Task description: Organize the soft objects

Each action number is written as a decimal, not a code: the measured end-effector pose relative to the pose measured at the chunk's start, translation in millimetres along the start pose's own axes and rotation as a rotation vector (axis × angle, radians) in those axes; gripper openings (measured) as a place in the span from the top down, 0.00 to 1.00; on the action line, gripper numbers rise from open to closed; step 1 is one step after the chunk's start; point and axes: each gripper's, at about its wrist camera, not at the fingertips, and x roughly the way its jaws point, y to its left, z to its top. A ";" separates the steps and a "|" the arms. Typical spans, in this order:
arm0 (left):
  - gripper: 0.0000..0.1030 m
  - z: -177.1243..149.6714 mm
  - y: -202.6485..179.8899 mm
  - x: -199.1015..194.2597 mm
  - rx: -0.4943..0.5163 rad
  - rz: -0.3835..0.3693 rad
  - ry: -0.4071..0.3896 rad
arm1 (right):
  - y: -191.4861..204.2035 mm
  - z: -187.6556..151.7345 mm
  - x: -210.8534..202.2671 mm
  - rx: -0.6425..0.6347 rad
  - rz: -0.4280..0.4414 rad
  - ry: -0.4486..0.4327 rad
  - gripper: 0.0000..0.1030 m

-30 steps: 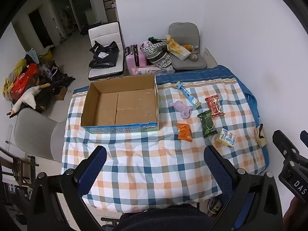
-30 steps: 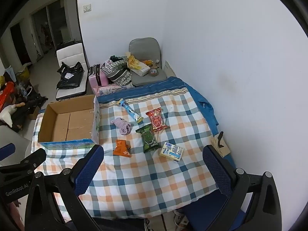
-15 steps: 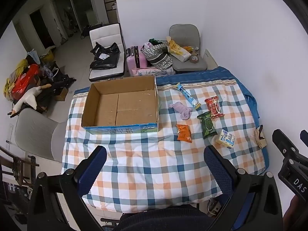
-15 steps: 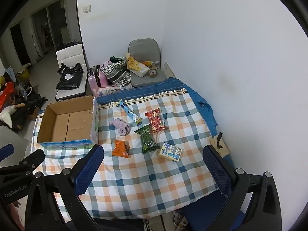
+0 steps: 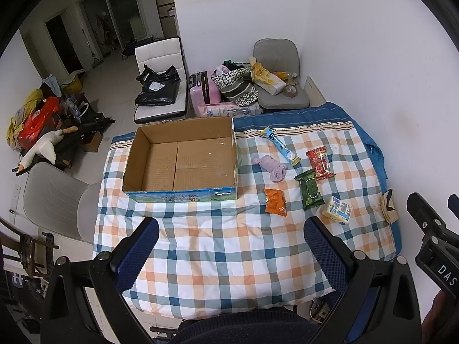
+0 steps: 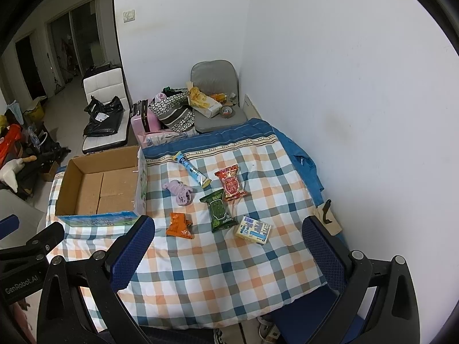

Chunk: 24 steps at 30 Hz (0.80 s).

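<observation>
A checked table point(image 5: 218, 246) fills the middle of both views. An open box point(image 5: 183, 160) sits at its upper left. Right of the box lie a blue tube point(image 5: 279, 145), a lilac cloth point(image 5: 272, 167), a red packet point(image 5: 320, 162), a green packet point(image 5: 309, 190), an orange packet point(image 5: 275, 202) and a small white carton point(image 5: 337, 210), none touching the box. The left claw point(image 5: 231, 246) and right claw point(image 6: 228, 243), low in frame, stand wide apart, holding nothing.
</observation>
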 end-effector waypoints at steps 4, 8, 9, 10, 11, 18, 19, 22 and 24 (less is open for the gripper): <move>0.00 -0.5 -0.5 0.3 -0.002 0.002 -0.002 | -0.4 4.9 -3.1 0.009 0.000 -0.006 0.00; 0.00 -0.6 -1.1 0.3 0.000 0.002 -0.004 | -3.1 6.5 -5.4 0.012 0.003 -0.011 0.00; 0.00 -0.4 -0.8 0.1 -0.001 0.001 -0.004 | -2.9 8.2 -4.9 0.010 0.004 -0.011 0.00; 0.00 -0.4 -0.6 -0.2 -0.001 0.000 -0.004 | -2.9 7.1 -5.5 0.011 0.002 -0.012 0.00; 0.00 -0.3 -0.8 -0.3 -0.001 0.002 -0.005 | -2.9 6.4 -5.6 0.012 0.001 -0.013 0.00; 0.00 -0.6 -1.2 -0.2 0.001 0.001 -0.007 | -2.7 11.0 -6.4 0.011 -0.001 -0.016 0.00; 0.00 -0.8 -1.2 0.0 0.001 0.000 -0.007 | -2.9 13.0 -6.4 0.010 0.000 -0.018 0.00; 0.00 -0.9 -1.0 -0.1 0.000 0.000 -0.008 | -1.4 14.5 -9.1 0.007 -0.001 -0.024 0.00; 0.00 -0.8 -0.8 -0.4 -0.001 0.000 -0.009 | -1.4 15.2 -9.3 0.007 0.000 -0.025 0.00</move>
